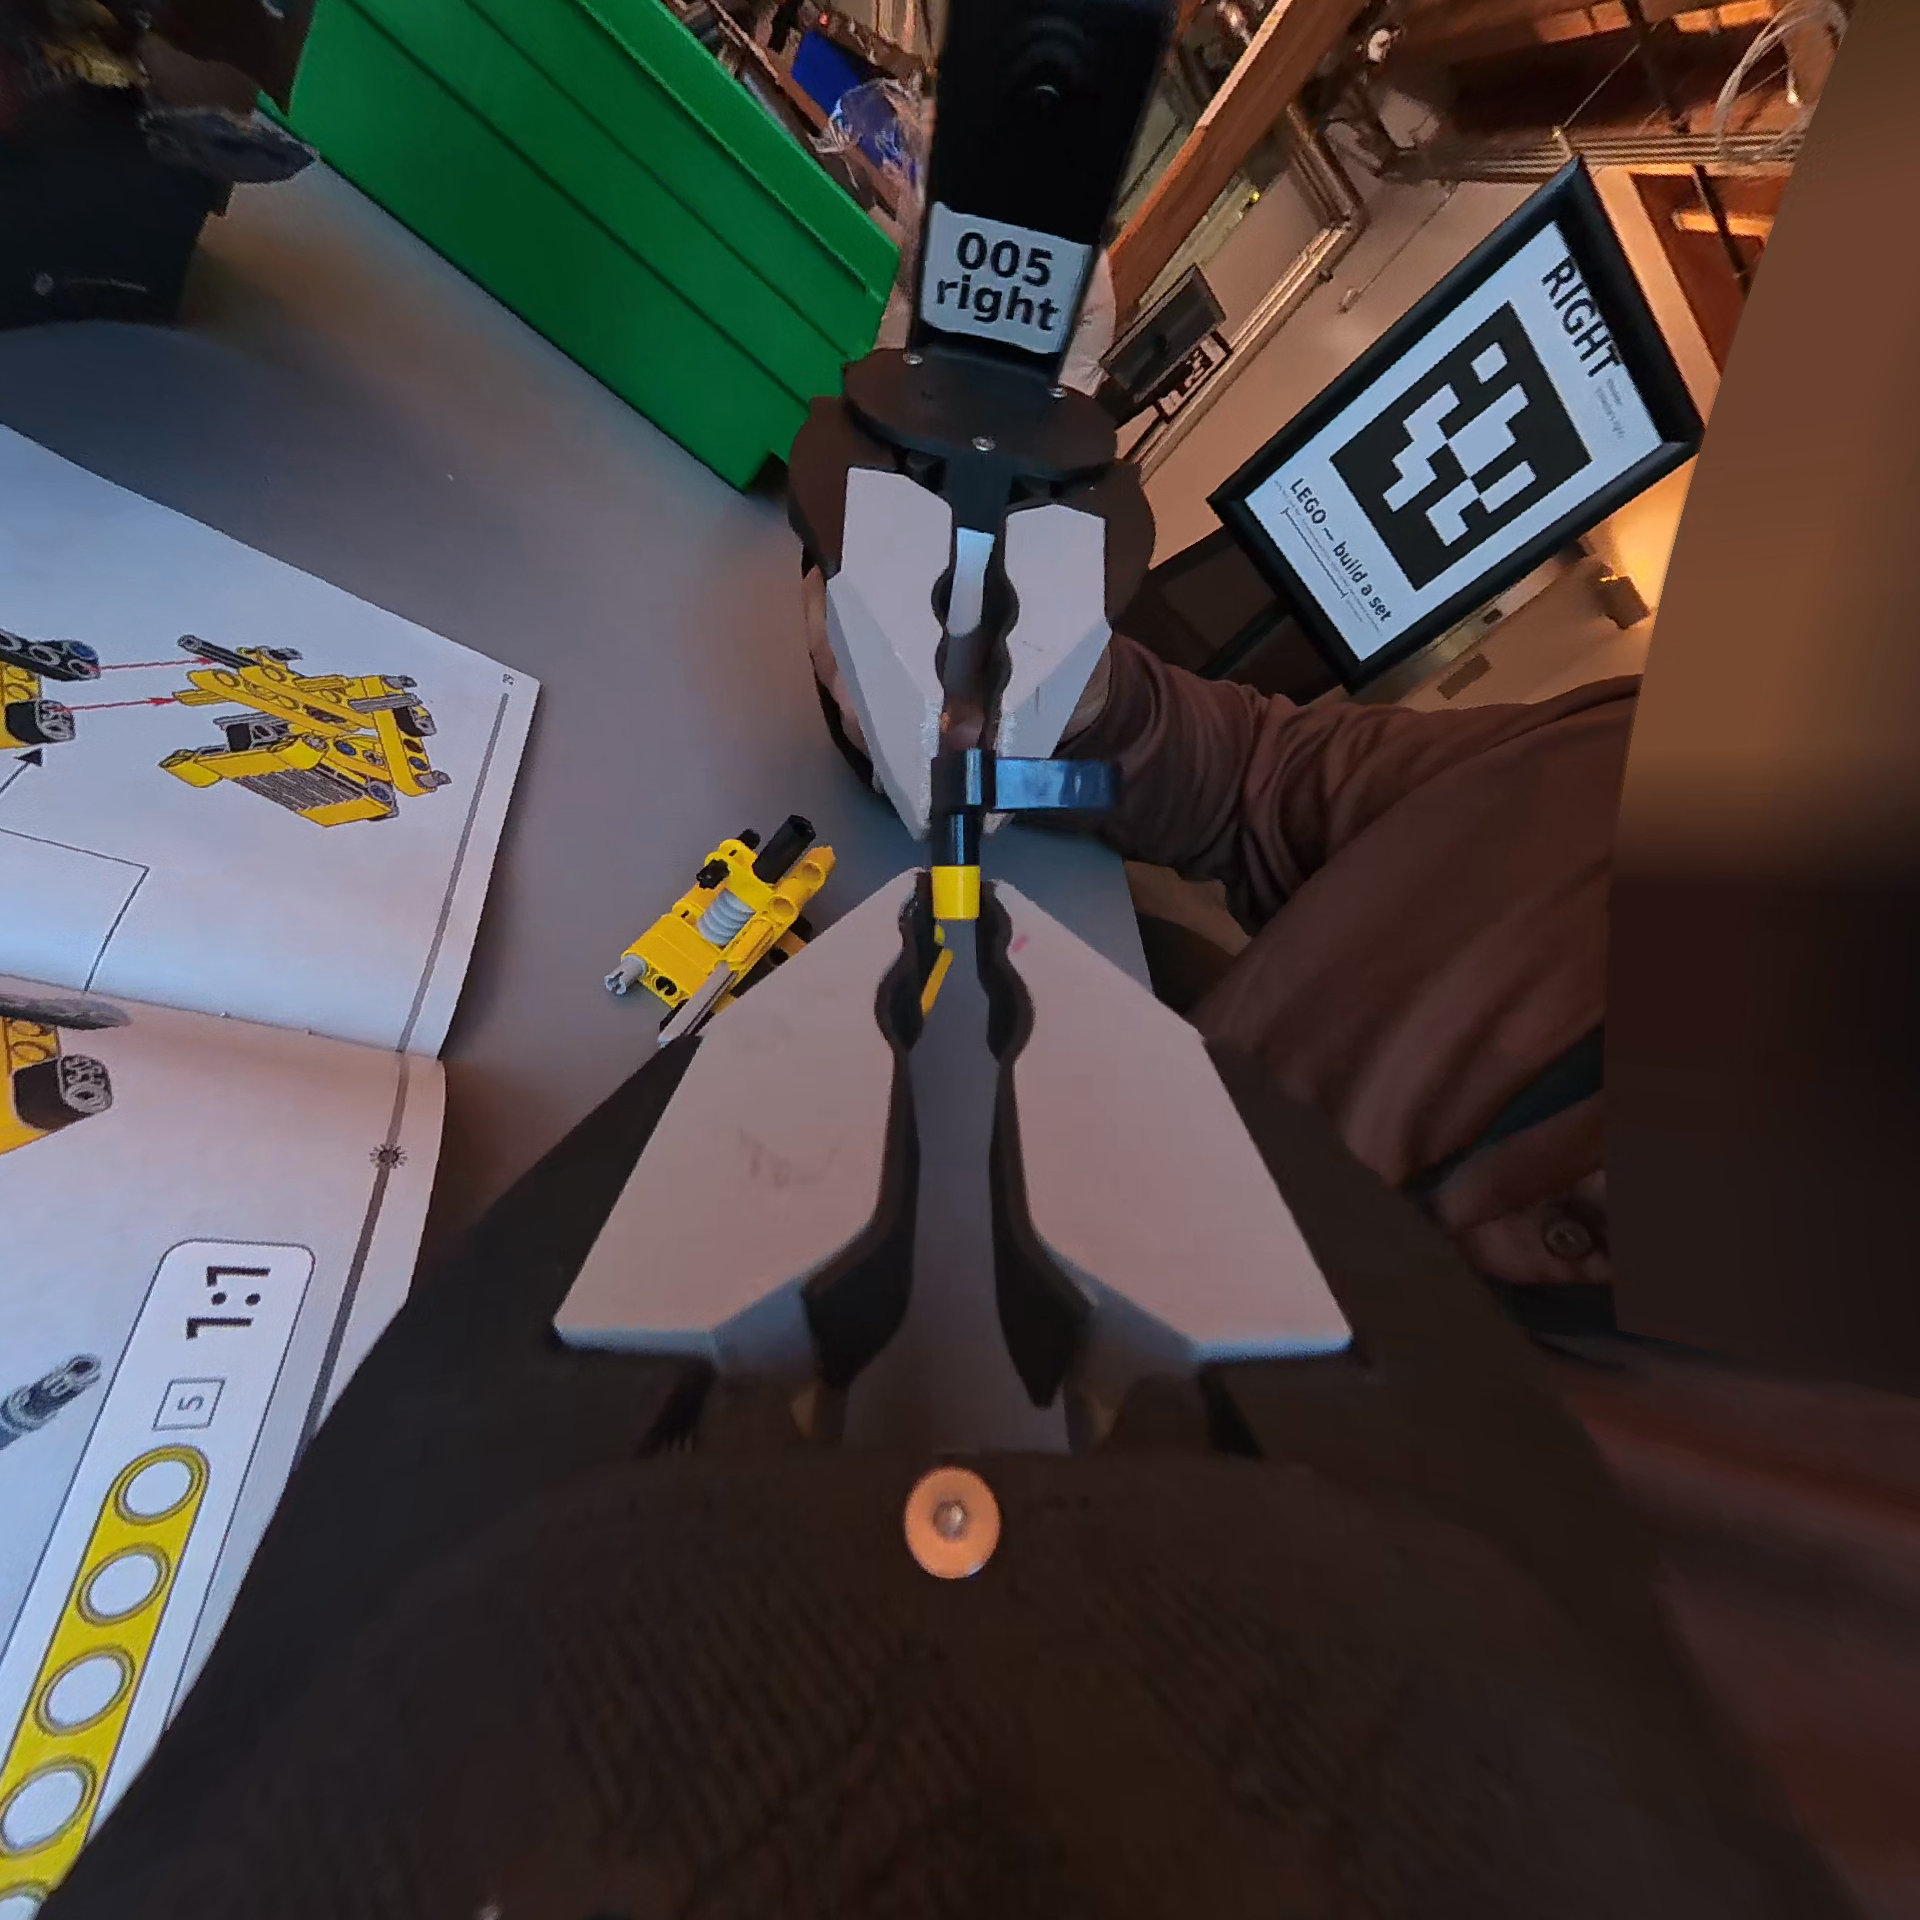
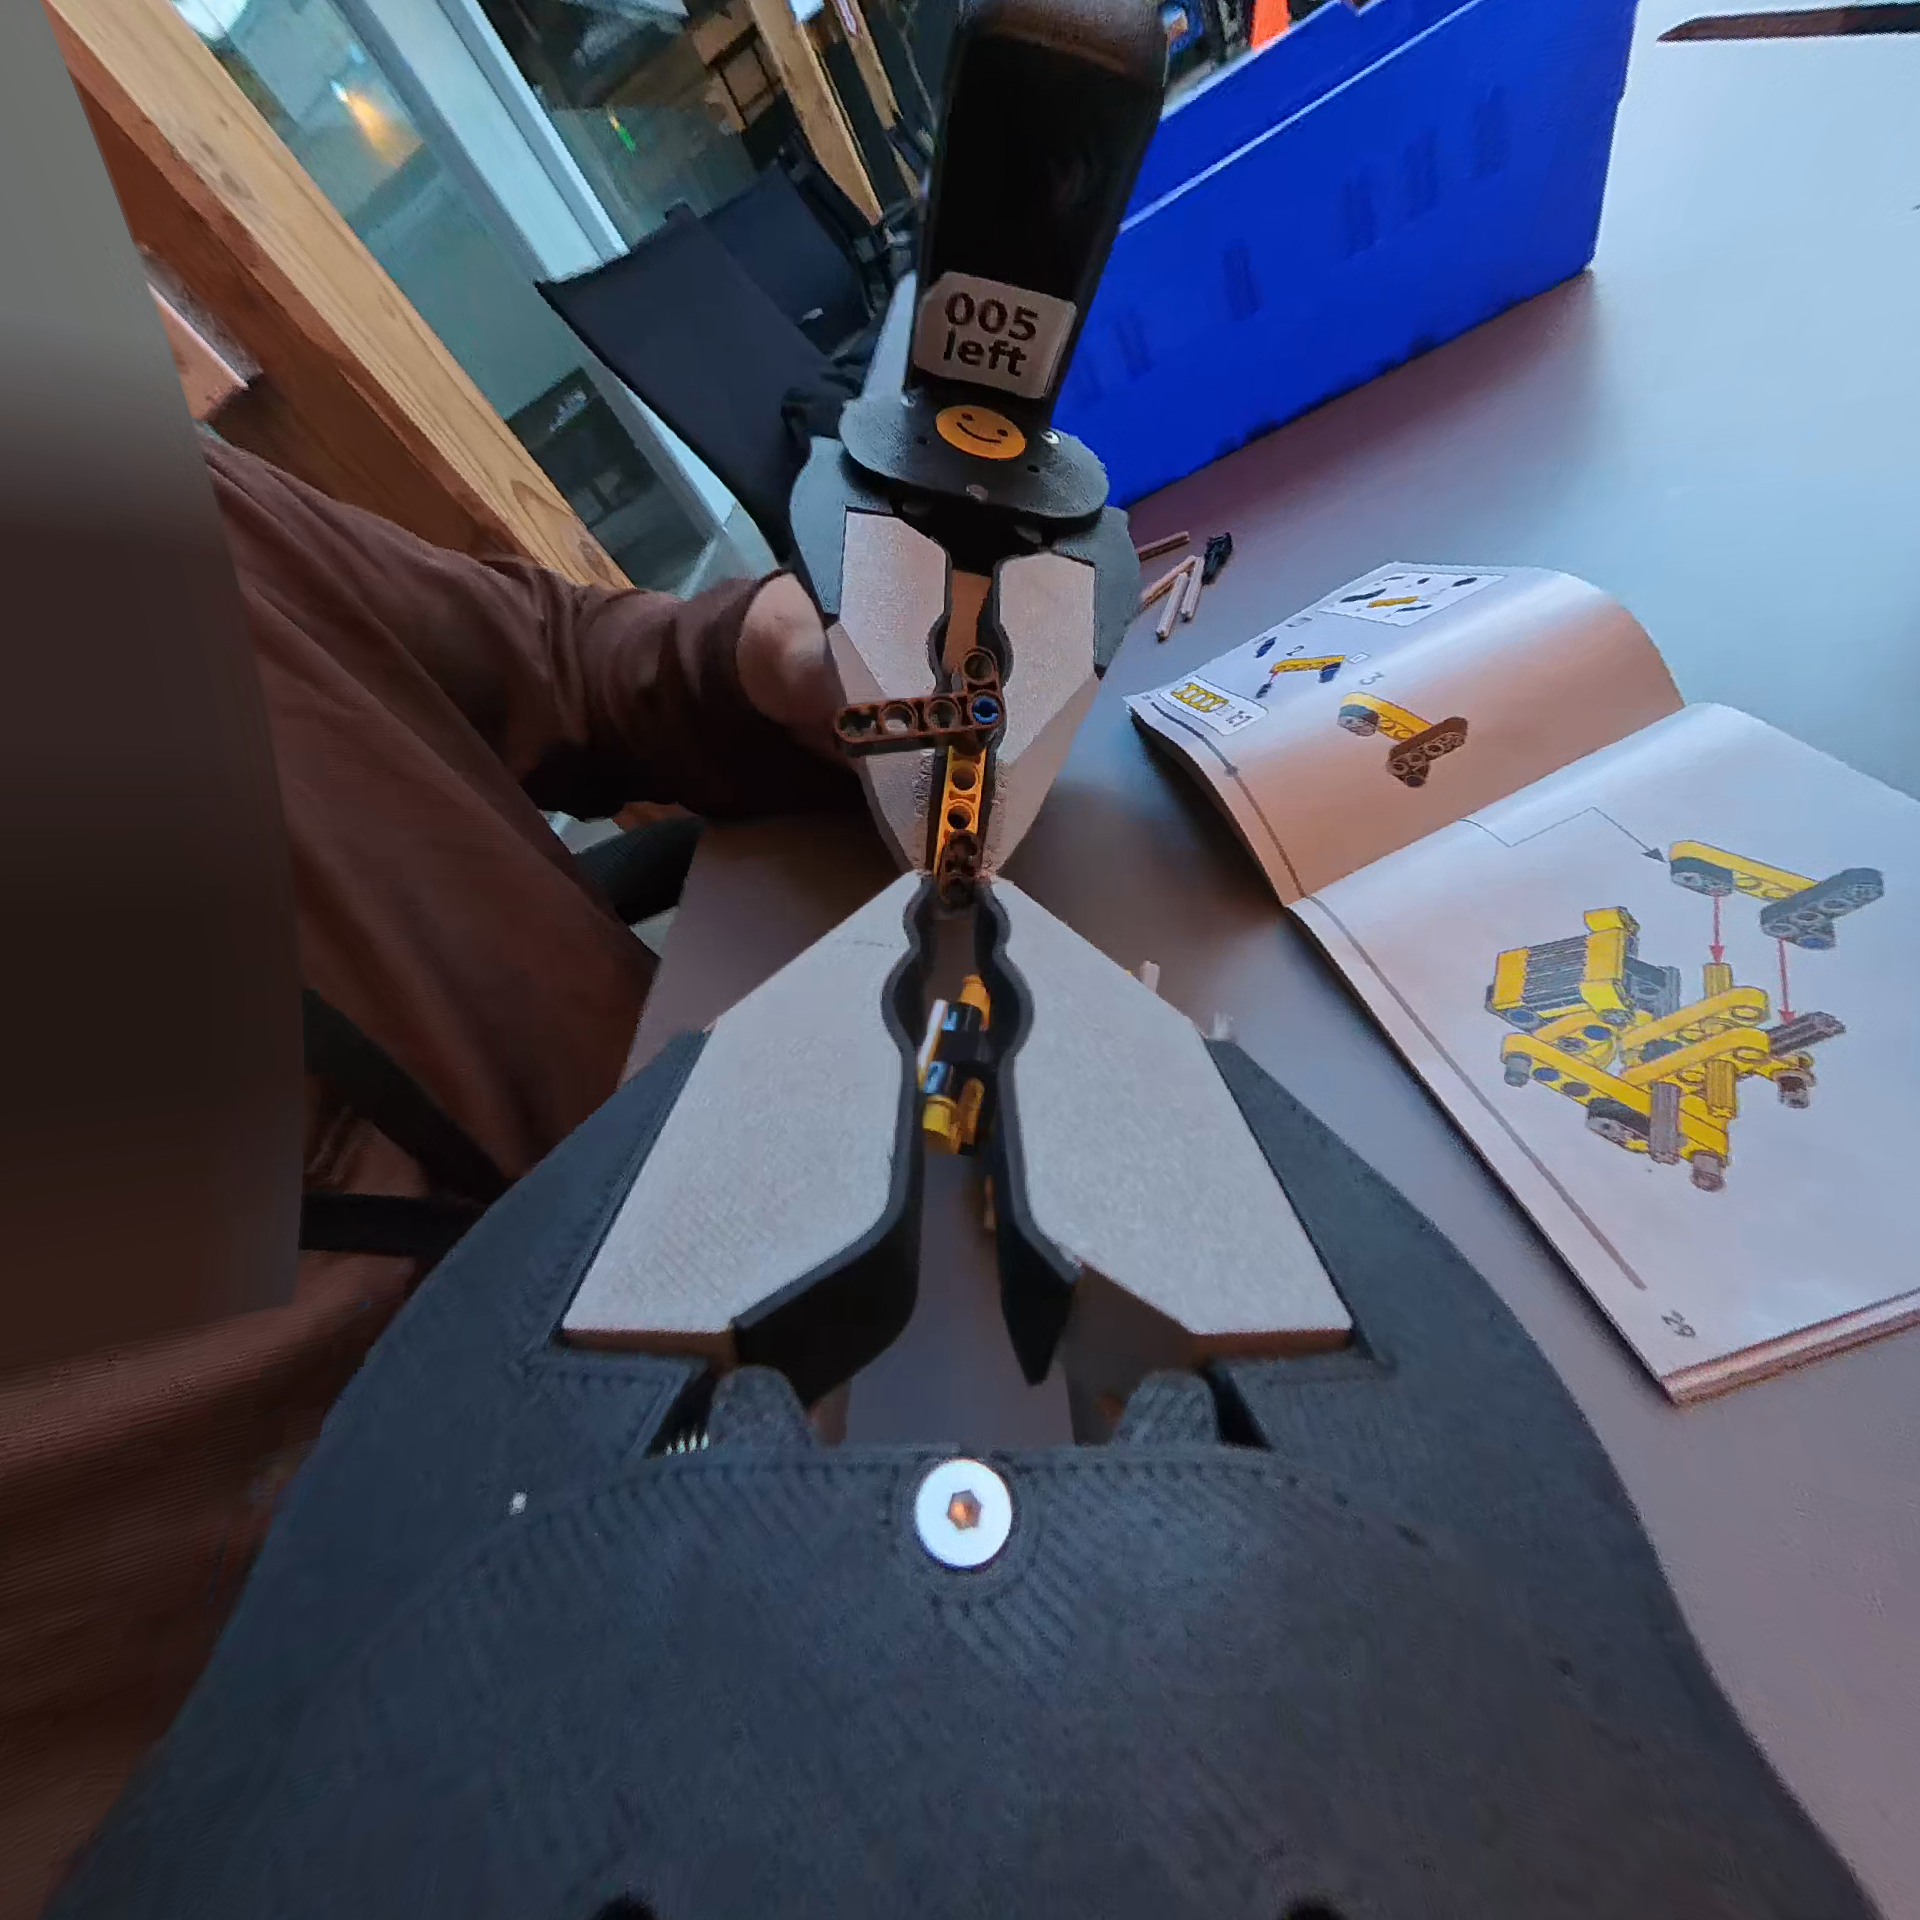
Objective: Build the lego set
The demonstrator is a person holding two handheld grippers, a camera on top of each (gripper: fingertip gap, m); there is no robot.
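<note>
My left gripper (image 1: 951,883) and right gripper (image 1: 956,821) meet tip to tip above the grey table (image 1: 644,582). Both are shut on one small assembly: a yellow beam (image 1: 956,894) joined to a black L-shaped beam (image 1: 1039,784). In the right wrist view my right gripper (image 2: 956,883) pinches the lower end of the yellow beam (image 2: 961,790). The L-shaped beam (image 2: 920,717) sticks out to the left in front of the left gripper (image 2: 956,868). A partly built yellow model (image 1: 727,914) lies on the table below and also shows between my right fingers (image 2: 956,1060).
An open instruction booklet (image 1: 260,831) (image 2: 1558,935) lies on the table. Green bins (image 1: 582,208) and a blue bin (image 2: 1351,208) stand at the back. A framed sign (image 1: 1455,436) stands off the table's edge. Loose pins (image 2: 1184,582) lie by the booklet. A person's brown sleeve (image 2: 468,675) is close. The grippers are tip to tip, or close to it.
</note>
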